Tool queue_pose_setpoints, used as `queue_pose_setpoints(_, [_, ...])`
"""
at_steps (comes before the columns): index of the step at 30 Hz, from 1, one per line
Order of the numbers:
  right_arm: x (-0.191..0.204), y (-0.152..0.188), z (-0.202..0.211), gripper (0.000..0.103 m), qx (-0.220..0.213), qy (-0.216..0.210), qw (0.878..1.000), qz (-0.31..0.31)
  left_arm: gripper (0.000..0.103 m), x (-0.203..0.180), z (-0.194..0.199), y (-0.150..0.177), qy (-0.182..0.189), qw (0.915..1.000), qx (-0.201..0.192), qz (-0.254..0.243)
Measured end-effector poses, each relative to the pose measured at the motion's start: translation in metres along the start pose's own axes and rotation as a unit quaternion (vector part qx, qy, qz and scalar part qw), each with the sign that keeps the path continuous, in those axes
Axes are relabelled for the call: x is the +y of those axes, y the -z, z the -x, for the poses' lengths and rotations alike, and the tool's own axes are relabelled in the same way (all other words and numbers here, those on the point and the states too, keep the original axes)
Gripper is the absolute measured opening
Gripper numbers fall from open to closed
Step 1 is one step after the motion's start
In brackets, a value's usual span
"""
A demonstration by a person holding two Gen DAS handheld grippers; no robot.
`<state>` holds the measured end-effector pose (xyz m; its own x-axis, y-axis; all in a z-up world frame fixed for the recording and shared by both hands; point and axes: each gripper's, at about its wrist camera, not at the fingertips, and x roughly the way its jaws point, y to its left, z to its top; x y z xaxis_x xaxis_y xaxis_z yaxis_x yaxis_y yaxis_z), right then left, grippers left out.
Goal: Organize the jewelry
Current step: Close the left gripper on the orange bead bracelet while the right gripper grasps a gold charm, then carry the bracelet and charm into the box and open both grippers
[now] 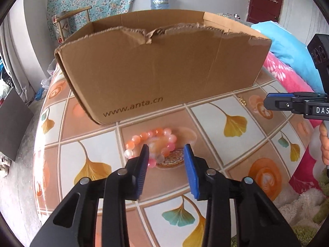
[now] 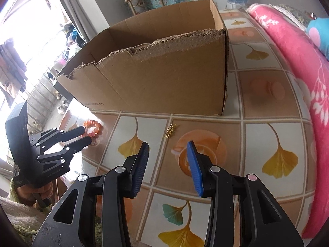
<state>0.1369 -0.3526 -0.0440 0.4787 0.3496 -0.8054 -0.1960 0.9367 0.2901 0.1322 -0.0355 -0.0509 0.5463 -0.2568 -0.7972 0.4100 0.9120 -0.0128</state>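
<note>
A bracelet of pink, orange and white beads [image 1: 153, 144] lies on the patterned tablecloth in front of an open cardboard box [image 1: 160, 76]. My left gripper [image 1: 167, 148] is open, its blue pads straddling the near side of the bracelet just above it. The bracelet also shows in the right wrist view [image 2: 95, 128], beside the left gripper [image 2: 86, 136]. A small gold chain [image 2: 170, 131] lies on the cloth near the box [image 2: 164, 78]; it shows faintly in the left wrist view [image 1: 242, 100]. My right gripper [image 2: 168, 146] is open and empty, a short way before the chain.
The table [image 2: 265, 107] carries a tiled cloth with ginkgo leaf prints. A pink floral blanket [image 2: 304, 65] and a blue cushion [image 1: 292, 47] lie along the right side. The table's left edge drops to the floor [image 1: 18, 164]. A chair [image 1: 70, 18] stands behind the box.
</note>
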Motion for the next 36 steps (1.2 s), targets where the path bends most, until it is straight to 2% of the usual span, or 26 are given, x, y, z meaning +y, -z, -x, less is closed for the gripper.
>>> queue_pose_setpoints(7, [0.008,-0.004,-0.016,0.029,0.003,0.020,0.999,0.036,0.031,-0.004,-0.007,-0.002,-0.010,0.9999,0.005,-0.003])
queue_pose_setpoints(12, [0.008,-0.007,-0.027,0.021,0.001,0.033,0.999,0.039,0.031,-0.001,-0.008,-0.003,-0.010,0.9999,0.003,0.001])
queue_pose_setpoints(20, [0.017,-0.008,-0.039,0.016,-0.004,0.063,0.995,0.076,0.017,0.002,-0.010,-0.004,-0.015,0.9999,-0.002,0.008])
queue_pose_setpoints(22, [0.021,-0.008,-0.040,0.004,-0.007,0.078,0.993,0.090,0.013,0.002,-0.010,-0.004,-0.015,0.9998,-0.004,0.009])
queue_pose_setpoints(23, [0.023,-0.008,-0.041,0.004,-0.007,0.079,0.993,0.092,0.012,0.002,-0.010,-0.004,-0.016,0.9998,-0.004,0.008])
queue_pose_setpoints(27, [0.020,-0.008,-0.039,0.000,-0.011,0.065,0.995,0.078,0.009,0.002,-0.010,-0.005,-0.018,0.9998,-0.007,0.003])
queue_pose_setpoints(36, [0.004,-0.013,-0.007,0.000,-0.033,0.017,0.999,0.030,0.009,0.006,0.004,-0.007,-0.006,0.9995,-0.030,0.011])
